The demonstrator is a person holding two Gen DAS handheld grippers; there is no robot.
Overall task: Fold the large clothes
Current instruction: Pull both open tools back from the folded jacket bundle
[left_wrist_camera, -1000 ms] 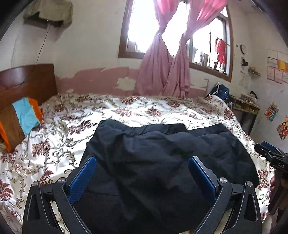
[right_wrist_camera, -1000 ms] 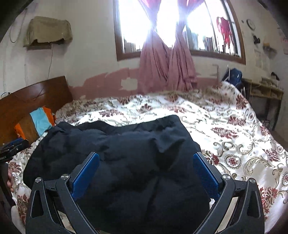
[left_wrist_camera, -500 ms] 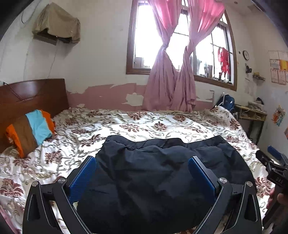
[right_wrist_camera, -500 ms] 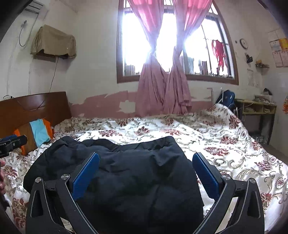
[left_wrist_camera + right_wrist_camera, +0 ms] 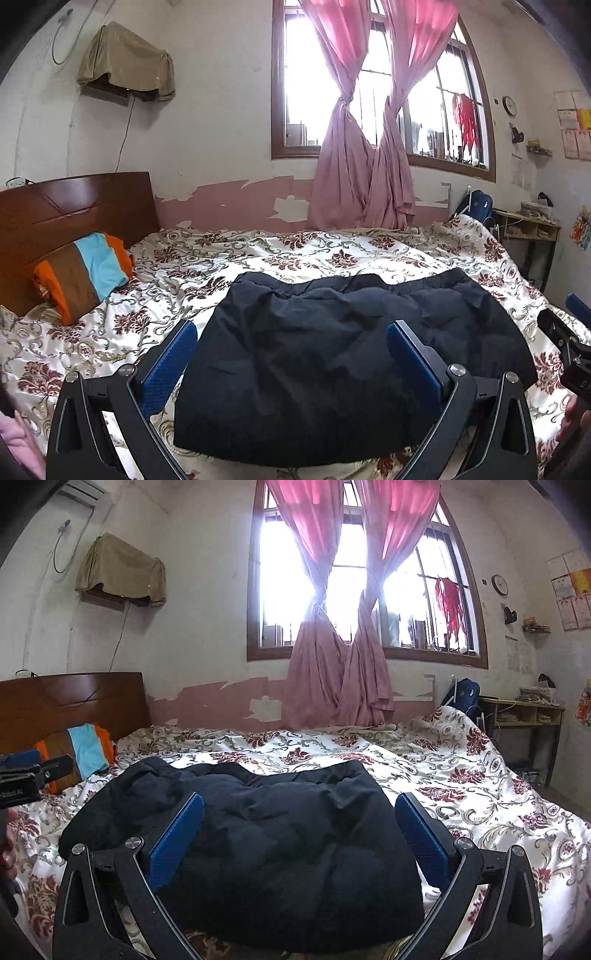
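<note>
Left hand-held gripper (image 5: 291, 354) agape, jacket (image 5: 343, 362) hem hidden

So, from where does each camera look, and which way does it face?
Left wrist: on the left gripper, open, above the near edge of the bed, facing the black garment and window; the right gripper shows at right.
Right wrist: on the right gripper, open, facing likewise; the left gripper shows at left.
Shared: garment, bed, window, striped pillow.
</note>
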